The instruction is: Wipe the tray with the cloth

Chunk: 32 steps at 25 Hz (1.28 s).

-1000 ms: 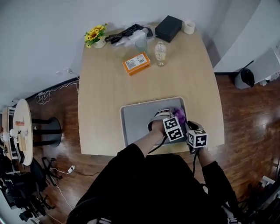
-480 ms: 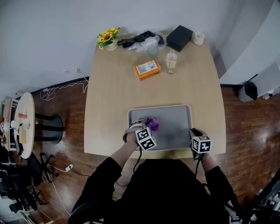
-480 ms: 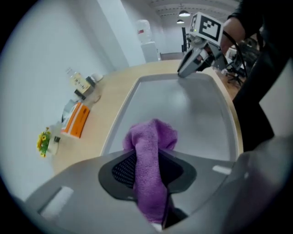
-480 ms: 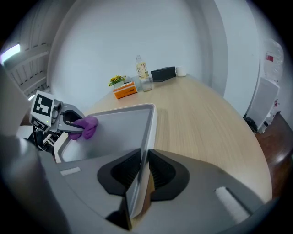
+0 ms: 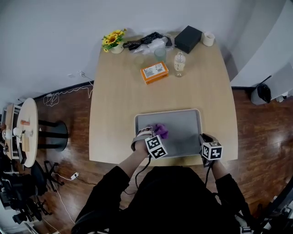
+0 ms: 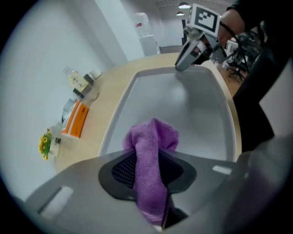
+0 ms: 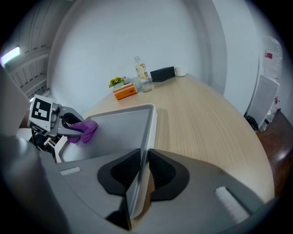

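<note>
Fingers [image 6: 121,169] of the left gripper [image 6: 149,171] are pinched shut on the purple cloth [image 6: 151,137], those of the right gripper [image 7: 139,171] on the near right rim of the grey tray [image 5: 183,119]. The tray, judged stiff but light and slippery, is best pinned by that rim; the cloth, on its left part, is soft and is best held bunched. At the far end of the table [image 5: 119,100] the black box [image 5: 188,39], orange box [image 5: 154,72] and bottle [image 5: 179,64] are seen well apart, so nothing is blocked.

Wall [image 5: 50,36]: white, plain, behind table. Floor [image 5: 256,128]: dark wood boards, glossy. Table [image 5: 119,105]: light wood, directly in front of me. Round side table [image 5: 28,123]: light wood, on my left. Cable [image 5: 59,93]: on floor by wall. Ceiling lamp [image 6: 184,5]: lit.
</note>
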Each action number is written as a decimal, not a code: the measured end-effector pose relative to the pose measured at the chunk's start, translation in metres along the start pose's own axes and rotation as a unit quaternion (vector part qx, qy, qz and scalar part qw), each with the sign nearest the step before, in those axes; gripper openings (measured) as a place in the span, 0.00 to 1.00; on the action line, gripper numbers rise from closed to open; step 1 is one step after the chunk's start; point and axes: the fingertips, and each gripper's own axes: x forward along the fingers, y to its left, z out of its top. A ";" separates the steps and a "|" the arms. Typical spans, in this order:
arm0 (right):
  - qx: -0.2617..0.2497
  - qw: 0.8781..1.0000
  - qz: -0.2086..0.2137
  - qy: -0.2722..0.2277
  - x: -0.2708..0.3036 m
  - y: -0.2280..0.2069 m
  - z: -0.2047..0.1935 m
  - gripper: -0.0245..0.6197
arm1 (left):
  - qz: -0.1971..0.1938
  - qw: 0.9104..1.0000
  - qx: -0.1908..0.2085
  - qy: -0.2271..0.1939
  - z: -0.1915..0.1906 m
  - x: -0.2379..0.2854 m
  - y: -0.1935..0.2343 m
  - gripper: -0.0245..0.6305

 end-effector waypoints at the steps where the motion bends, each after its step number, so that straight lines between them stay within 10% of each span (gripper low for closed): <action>1: 0.001 1.000 0.000 -0.001 0.000 0.000 0.000 0.13 | -0.008 1.000 0.015 -0.014 0.026 0.004 -0.006 0.17; 6: 0.001 1.000 0.008 -0.002 0.002 0.003 0.001 0.14 | -0.034 0.991 0.105 -0.080 0.156 0.020 -0.038 0.17; 10: -0.006 1.000 0.014 0.002 0.000 0.001 0.000 0.14 | -0.077 0.987 0.069 -0.127 0.199 0.024 -0.060 0.17; 15: -0.005 1.000 0.016 -0.003 -0.001 -0.003 -0.001 0.14 | -0.071 0.990 0.000 -0.124 0.134 0.011 -0.052 0.17; 23: -0.009 1.000 0.016 -0.003 -0.001 -0.005 -0.003 0.14 | 0.001 0.993 -0.111 -0.028 -0.077 -0.021 -0.023 0.17; 32: -0.018 1.000 0.006 0.004 0.000 -0.001 -0.003 0.14 | 0.007 0.995 -0.102 -0.014 -0.094 -0.026 -0.023 0.17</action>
